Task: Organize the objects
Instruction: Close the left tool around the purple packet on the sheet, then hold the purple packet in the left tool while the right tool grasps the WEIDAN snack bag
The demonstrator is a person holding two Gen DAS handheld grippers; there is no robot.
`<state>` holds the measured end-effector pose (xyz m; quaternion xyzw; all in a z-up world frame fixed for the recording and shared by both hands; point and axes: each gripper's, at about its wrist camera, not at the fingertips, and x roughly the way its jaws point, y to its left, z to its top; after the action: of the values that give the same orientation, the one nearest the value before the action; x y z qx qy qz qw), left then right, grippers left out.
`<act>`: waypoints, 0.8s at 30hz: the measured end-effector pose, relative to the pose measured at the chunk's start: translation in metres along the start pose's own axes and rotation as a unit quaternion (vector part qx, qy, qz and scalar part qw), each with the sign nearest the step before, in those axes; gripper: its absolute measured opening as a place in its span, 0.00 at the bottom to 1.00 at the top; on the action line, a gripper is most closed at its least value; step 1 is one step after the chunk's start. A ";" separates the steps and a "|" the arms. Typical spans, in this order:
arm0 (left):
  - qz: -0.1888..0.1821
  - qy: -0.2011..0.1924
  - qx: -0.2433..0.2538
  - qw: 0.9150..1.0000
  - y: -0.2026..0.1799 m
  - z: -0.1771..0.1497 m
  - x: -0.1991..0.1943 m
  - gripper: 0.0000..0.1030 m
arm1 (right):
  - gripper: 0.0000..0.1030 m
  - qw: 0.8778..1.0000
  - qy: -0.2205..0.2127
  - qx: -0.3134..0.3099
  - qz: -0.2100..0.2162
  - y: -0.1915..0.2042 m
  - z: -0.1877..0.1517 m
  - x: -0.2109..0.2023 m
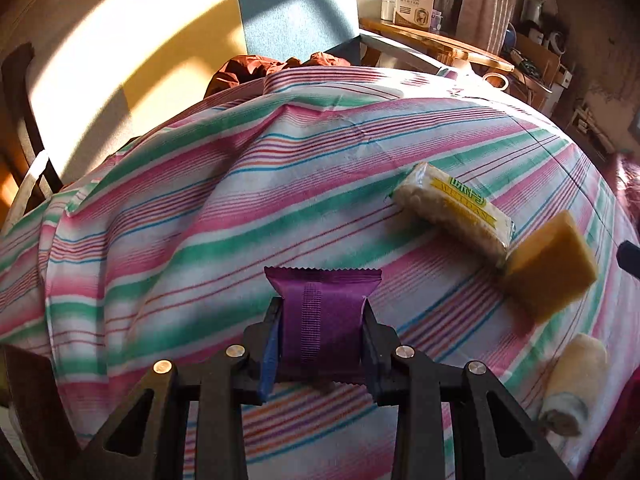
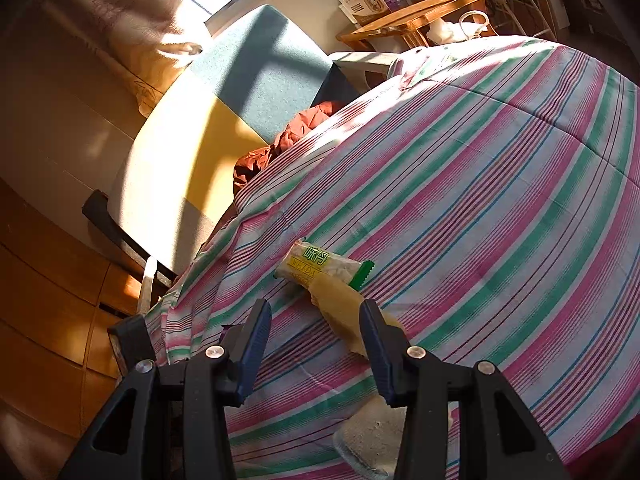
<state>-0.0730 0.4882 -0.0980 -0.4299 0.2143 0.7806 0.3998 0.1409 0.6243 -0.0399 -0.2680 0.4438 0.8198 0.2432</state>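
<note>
A purple snack packet (image 1: pixel 324 320) lies on the striped bedcover (image 1: pixel 224 208), and my left gripper (image 1: pixel 322 308) is shut on its two sides. To the right lie a clear yellow-labelled snack pack (image 1: pixel 452 212), a yellow sponge (image 1: pixel 550 268) touching its end, and a rolled cream towel (image 1: pixel 572 384). In the right wrist view the right gripper (image 2: pixel 314 312) stands open over the cover with nothing between its fingers. The sponge (image 2: pixel 344 312) runs behind its right finger, the snack pack (image 2: pixel 324 266) lies just beyond, and the towel roll (image 2: pixel 372 432) is below.
A teal and yellow padded panel (image 1: pixel 200 40) stands behind the bed, with rust-red cloth (image 1: pixel 256 68) bunched at its foot. A wooden side table (image 1: pixel 436 40) with a white box is at the back right. A dark chair (image 2: pixel 116 228) is on the left.
</note>
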 end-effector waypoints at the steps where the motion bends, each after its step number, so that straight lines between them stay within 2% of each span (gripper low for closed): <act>1: 0.001 -0.003 -0.006 1.000 0.001 -0.013 -0.008 0.34 | 0.45 1.000 0.000 -0.001 -0.002 0.000 0.000 0.000; 6: 0.002 -0.014 -0.013 1.000 -0.003 -0.072 -0.044 0.33 | 0.45 1.000 -0.002 -0.006 -0.010 0.001 0.000 0.001; 10: -0.005 -0.027 -0.027 0.999 -0.004 -0.102 -0.065 0.33 | 0.45 1.000 -0.008 -0.010 -0.015 0.002 0.001 -0.001; 13: -0.013 -0.036 -0.039 0.999 -0.001 -0.112 -0.069 0.33 | 0.45 1.000 -0.008 -0.018 -0.023 0.004 0.001 0.001; 24: -0.026 -0.056 -0.032 0.998 0.003 -0.124 -0.066 0.32 | 0.45 0.998 -0.023 -0.024 -0.060 0.002 0.004 0.003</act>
<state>0.0071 0.3738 -0.1091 -0.4035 0.1557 0.7994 0.4171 0.1366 0.6277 -0.0392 -0.2813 0.4010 0.8201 0.2958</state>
